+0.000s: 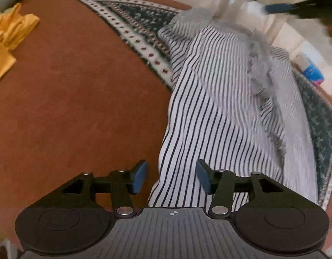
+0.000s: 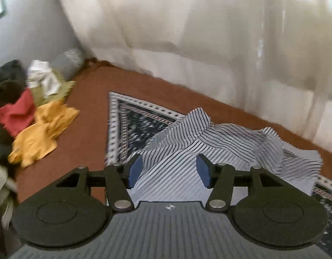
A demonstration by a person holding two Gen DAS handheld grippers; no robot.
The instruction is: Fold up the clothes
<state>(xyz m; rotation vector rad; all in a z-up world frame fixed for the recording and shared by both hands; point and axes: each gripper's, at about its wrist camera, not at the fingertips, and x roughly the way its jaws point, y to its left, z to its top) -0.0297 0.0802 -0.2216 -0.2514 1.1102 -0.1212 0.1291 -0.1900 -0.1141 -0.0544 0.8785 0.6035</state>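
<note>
Striped garment (image 1: 219,108) lies crumpled, long axis running away from the camera.

Patterned rug (image 2: 131,129) on brown carpet (image 1: 79,108); white curtain (image 2: 187,32) behind; blue packet (image 1: 312,73) near wall.

A rust-brown carpeted floor (image 2: 88,133) is being shown carrying a patterned rug (image 2: 131,133). A striped garment (image 2: 219,151) is lying crumpled on the rug, towards 3 o'clock. A yellow garment (image 2: 40,138) and a pile of clothes (image 2: 25,90) are lying on the carpet at 9 o'clock.
</note>
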